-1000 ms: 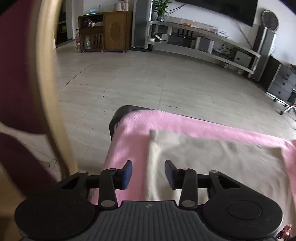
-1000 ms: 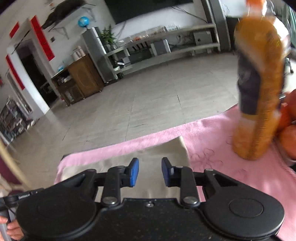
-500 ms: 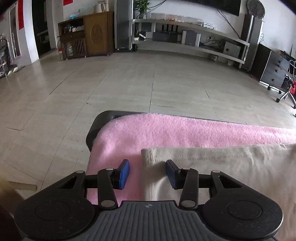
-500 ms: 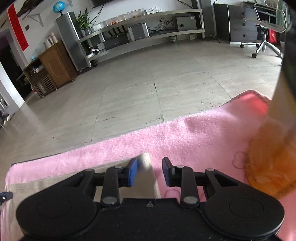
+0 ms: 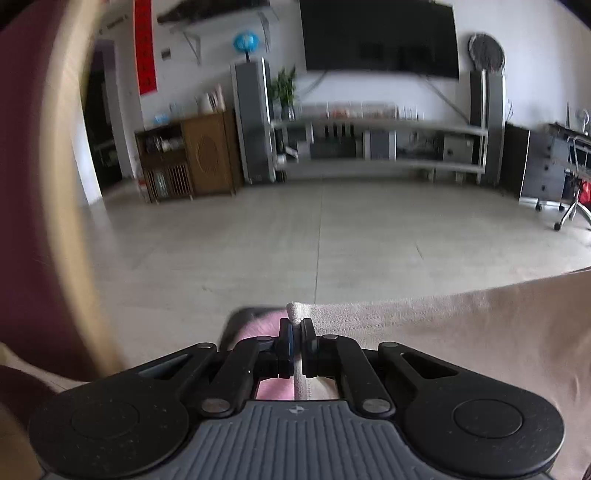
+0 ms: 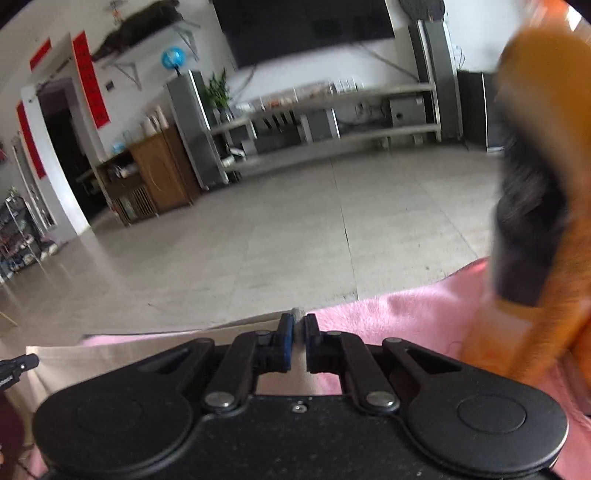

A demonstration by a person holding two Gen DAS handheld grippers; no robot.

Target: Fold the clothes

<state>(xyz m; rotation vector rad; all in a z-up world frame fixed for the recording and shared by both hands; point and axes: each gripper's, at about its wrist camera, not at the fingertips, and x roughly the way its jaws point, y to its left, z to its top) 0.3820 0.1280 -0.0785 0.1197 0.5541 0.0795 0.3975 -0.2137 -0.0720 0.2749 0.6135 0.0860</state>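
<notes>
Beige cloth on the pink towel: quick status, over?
Left tongs shut on beige cloth corner. Right tongs closing on its other corner. Blurry orange bottle close on the right, on pink towel.

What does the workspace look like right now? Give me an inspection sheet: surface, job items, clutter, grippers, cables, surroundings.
Surface: pink blanket covering the table.
Job's things: beige garment lying on the blanket, its far corners pinched.
Clutter: orange bottle standing at the right, blurred.
Grippers: left gripper shut on one garment corner; right gripper closing on the other corner, cloth between its jaws.
Cables: wires hanging below the wall television; none on the table.
Surroundings: tiled floor, wooden cabinet, long shelf unit, office chair.
</notes>
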